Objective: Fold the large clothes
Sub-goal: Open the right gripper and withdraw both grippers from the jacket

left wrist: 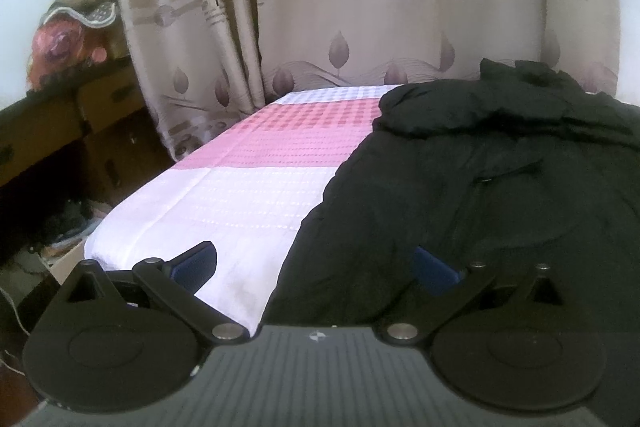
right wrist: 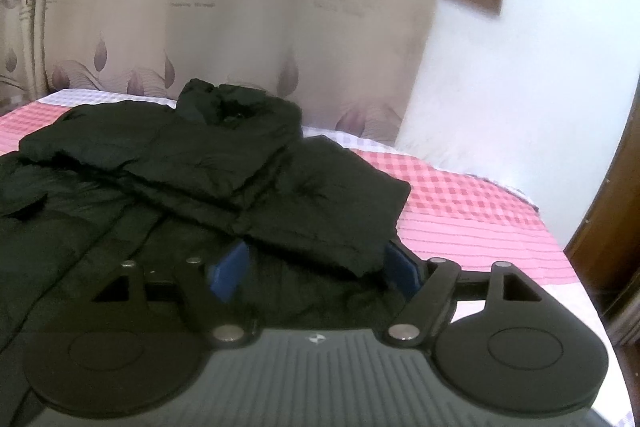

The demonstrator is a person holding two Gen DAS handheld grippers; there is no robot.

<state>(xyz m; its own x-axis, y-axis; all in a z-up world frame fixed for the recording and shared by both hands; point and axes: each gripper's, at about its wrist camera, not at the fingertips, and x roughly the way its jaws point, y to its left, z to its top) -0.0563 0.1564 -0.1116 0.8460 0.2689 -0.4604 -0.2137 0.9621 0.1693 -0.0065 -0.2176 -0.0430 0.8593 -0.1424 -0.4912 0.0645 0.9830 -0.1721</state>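
Bed (left wrist: 240, 187): covered by a pink-and-white checked sheet, running back to the curtain.
Curtain (left wrist: 360, 7): beige, printed with mauve leaves and lettering, hanging behind the bed.
Black jacket (right wrist: 180, 179): lies spread on the right side of the bed, collar toward the curtain, both sleeves folded across the chest.
Left gripper (left wrist: 316, 267): jaws wide apart and empty, one blue pad over the bare sheet, the other over the jacket's hem.
Right gripper (right wrist: 316, 267): jaws spread wide, pressing on nothing, with a folded sleeve end lying between the blue pads.
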